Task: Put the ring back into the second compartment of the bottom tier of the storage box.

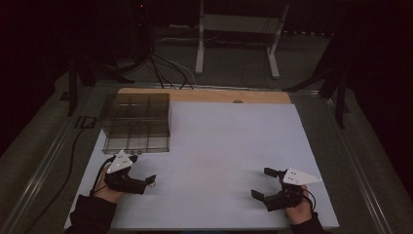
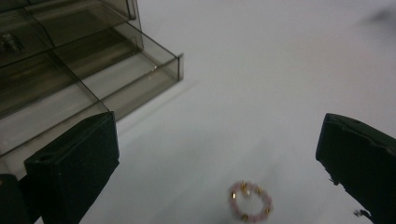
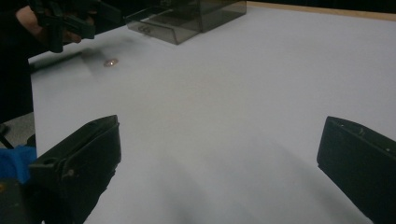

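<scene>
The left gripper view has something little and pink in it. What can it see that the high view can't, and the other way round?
Left gripper view alone: the beads of a small pink and gold bracelet lying flat on the white table between its wide-open jaws. High view alone: both hands, the right gripper with jaws apart, and the floor with cables beyond the table. Both: the smoky clear divided box and the white tabletop.

High view looks down over the white table (image 1: pixel 219 141); both gripper views skim it low, sharing the smoked compartment box (image 2: pixel 70 70).
</scene>
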A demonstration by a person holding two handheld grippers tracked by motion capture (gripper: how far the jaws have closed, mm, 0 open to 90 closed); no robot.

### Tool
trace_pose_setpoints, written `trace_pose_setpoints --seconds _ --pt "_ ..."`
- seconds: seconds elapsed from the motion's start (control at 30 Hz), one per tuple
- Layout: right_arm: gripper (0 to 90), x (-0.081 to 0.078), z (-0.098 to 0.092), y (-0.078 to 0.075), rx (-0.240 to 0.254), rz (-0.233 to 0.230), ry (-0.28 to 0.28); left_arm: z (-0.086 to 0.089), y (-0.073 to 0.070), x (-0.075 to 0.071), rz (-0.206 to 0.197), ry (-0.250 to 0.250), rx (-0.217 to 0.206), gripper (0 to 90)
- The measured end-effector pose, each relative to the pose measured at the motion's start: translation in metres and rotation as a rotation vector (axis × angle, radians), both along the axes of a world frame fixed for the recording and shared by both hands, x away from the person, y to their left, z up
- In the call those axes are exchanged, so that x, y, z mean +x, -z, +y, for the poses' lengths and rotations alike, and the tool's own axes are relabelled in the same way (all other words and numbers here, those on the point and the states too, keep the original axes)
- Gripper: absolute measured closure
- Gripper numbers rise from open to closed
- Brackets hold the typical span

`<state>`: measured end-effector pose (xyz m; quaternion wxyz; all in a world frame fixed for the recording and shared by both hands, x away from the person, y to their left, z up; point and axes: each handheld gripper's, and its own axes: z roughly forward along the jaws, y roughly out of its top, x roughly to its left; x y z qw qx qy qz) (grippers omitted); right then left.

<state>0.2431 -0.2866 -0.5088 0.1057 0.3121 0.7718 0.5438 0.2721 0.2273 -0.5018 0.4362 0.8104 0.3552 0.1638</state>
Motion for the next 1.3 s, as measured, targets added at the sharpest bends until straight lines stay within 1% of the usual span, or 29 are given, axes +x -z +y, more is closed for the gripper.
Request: trace_pose_setpoints --seconds 0.1,0.13,0.17,0.2,0.23,0.27,0.3,0.33,0.37,0.4,0.43,0.5,0.53,0.57,0.63,0.77,0.83,0.9,0.93,1.0,1.03,1.1,1.23,1.3 --pt "0.0 0.0 0.0 0.0 -0.001 0.002 0.0 0.002 0.002 -0.001 0.016 0.011 0.016 0.6" --pt "0.0 0.0 0.0 0.0 0.001 -0.002 -0.001 0.002 0.003 -0.001 0.023 0.026 0.031 0.6" --pt "0.0 0.0 0.0 0.0 0.0 0.0 -0.001 0.003 0.003 -0.002 0.028 0.032 0.046 3.5" --pt "0.0 0.0 0.0 0.0 -0.003 0.003 -0.001 0.003 0.004 -0.001 0.044 0.032 0.046 4.1" --pt "0.0 0.0 0.0 0.001 -0.004 0.006 -0.001 0.003 0.004 -0.001 0.065 0.031 0.032 4.6" --pt "0.0 0.0 0.0 0.0 -0.004 0.007 0.0 0.003 0.004 -0.001 0.076 0.027 0.032 6.1" --pt "0.0 0.0 0.0 0.0 -0.001 0.003 0.0 0.002 0.004 -0.002 0.08 0.028 0.048 7.1" --pt "0.0 0.0 0.0 -0.001 0.002 -0.001 0.002 0.001 0.004 -0.002 0.078 0.024 0.065 8.9" --pt "0.0 0.0 0.0 0.0 0.0 0.001 0.001 0.0 0.003 -0.002 0.078 0.021 0.075 13.0" --pt "0.0 0.0 0.0 0.0 -0.003 0.006 0.0 -0.001 0.003 -0.002 0.086 0.017 0.073 15.7" --pt "0.0 0.0 0.0 0.001 -0.007 0.007 -0.001 -0.001 0.003 -0.002 0.095 0.019 0.069 16.2" --pt "0.0 0.0 0.0 0.0 -0.002 0.004 0.0 -0.003 0.003 -0.003 0.098 0.023 0.086 17.7" --pt "0.0 0.0 0.0 0.0 -0.001 0.001 -0.001 -0.003 0.003 -0.003 0.099 0.022 0.087 19.7" --pt "0.0 0.0 0.0 0.0 -0.004 0.002 -0.001 -0.003 0.003 -0.003 0.099 0.022 0.081 24.4" --pt "0.0 0.0 0.0 0.001 -0.005 0.009 0.0 -0.002 0.002 -0.002 0.103 0.019 0.084 31.2" --pt "0.0 0.0 0.0 0.0 -0.005 0.005 0.001 -0.002 0.003 -0.001 0.108 0.01 0.096 40.7" --pt "0.0 0.0 0.0 0.0 -0.007 0.009 0.001 -0.001 0.003 -0.001 0.11 0.006 0.088 46.1" --pt "0.0 -0.001 0.0 0.0 -0.004 0.006 0.001 0.0 0.005 -0.001 0.11 0.022 0.085 49.4" --pt "0.0 0.0 0.0 0.0 -0.005 0.004 0.001 0.0 0.005 0.0 0.121 0.032 0.079 51.2" --pt "0.0 0.0 0.0 0.001 -0.009 0.008 0.001 0.0 0.005 0.0 0.127 0.038 0.064 53.0" --pt "0.0 0.0 0.0 0.0 -0.007 0.01 0.003 -0.001 0.005 0.0 0.133 0.041 0.066 54.9" --pt "0.0 0.0 0.0 0.0 -0.003 0.005 0.004 -0.002 0.005 0.0 0.138 0.053 0.082 56.4" --pt "0.0 0.0 0.0 0.0 -0.008 0.012 0.002 -0.005 0.008 0.0 0.15 0.054 0.103 61.6" --pt "0.0 -0.001 0.0 0.0 -0.006 0.007 0.002 -0.007 0.009 0.0 0.151 0.053 0.126 63.8"
